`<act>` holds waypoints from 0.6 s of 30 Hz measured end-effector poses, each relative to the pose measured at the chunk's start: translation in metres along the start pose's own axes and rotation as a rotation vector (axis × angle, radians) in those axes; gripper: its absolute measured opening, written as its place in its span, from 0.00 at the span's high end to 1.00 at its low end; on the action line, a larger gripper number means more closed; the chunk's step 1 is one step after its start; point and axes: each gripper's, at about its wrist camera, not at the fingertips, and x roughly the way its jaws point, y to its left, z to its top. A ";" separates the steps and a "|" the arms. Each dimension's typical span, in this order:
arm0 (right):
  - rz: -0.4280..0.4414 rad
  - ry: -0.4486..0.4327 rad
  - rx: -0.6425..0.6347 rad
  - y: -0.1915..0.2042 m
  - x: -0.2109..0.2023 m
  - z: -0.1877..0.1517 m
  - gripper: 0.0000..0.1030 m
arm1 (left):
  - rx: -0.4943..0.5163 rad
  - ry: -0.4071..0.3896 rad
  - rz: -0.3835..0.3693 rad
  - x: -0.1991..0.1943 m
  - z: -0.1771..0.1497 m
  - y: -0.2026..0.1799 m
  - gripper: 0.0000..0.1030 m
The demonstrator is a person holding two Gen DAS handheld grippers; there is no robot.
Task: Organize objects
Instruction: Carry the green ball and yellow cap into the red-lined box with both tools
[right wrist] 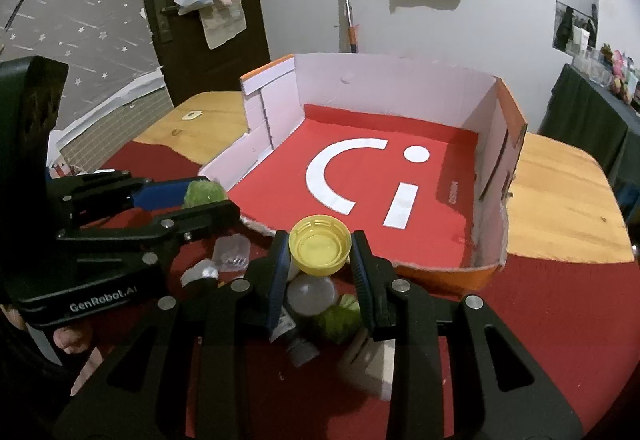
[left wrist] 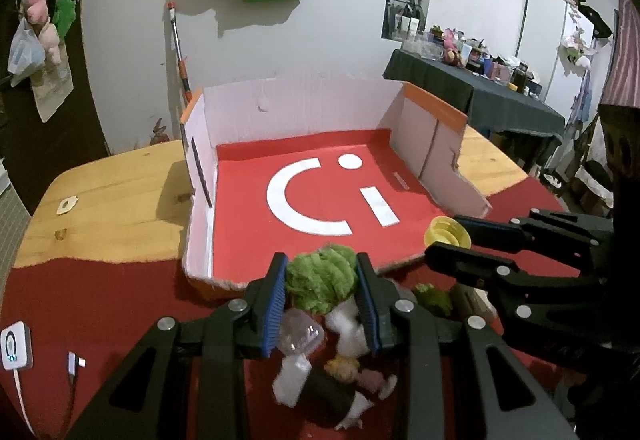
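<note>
My left gripper point(left wrist: 322, 280) is shut on a fuzzy green plush point(left wrist: 322, 282) and holds it above the near edge of the open cardboard box point(left wrist: 304, 108). My right gripper point(right wrist: 320, 252) is shut on a yellow bottle cap point(right wrist: 320, 250), also at the box's near edge; it shows in the left wrist view point(left wrist: 446, 234). The box has a red floor with a white logo and white walls point(right wrist: 384, 80). The left gripper with the plush shows at the left of the right wrist view point(right wrist: 202, 194).
Below the grippers on the red cloth point(left wrist: 100, 304) lie loose items: a clear plastic piece point(left wrist: 300, 336), a dark tube point(right wrist: 298, 344), a second green plush point(right wrist: 340, 316), a white bulb point(right wrist: 312, 294). A white device and cable point(left wrist: 16, 346) lie left. A cluttered dark table point(left wrist: 480, 80) stands behind.
</note>
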 end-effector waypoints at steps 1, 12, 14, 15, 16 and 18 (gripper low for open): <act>-0.002 0.002 0.002 -0.002 0.001 0.002 0.72 | 0.002 0.002 0.002 0.002 0.002 0.001 0.66; -0.016 0.026 0.003 -0.017 0.020 0.020 0.72 | 0.010 0.050 -0.001 0.035 0.019 0.006 0.66; -0.017 0.036 0.005 -0.020 0.026 0.022 0.72 | 0.003 0.062 -0.005 0.042 0.022 0.009 0.66; -0.018 0.042 0.007 -0.022 0.029 0.023 0.72 | 0.000 0.067 -0.006 0.045 0.023 0.011 0.66; -0.018 0.048 0.009 -0.024 0.032 0.024 0.72 | -0.004 0.074 -0.008 0.048 0.024 0.012 0.66; -0.020 0.060 0.013 -0.027 0.039 0.025 0.72 | -0.013 0.090 -0.013 0.056 0.026 0.016 0.66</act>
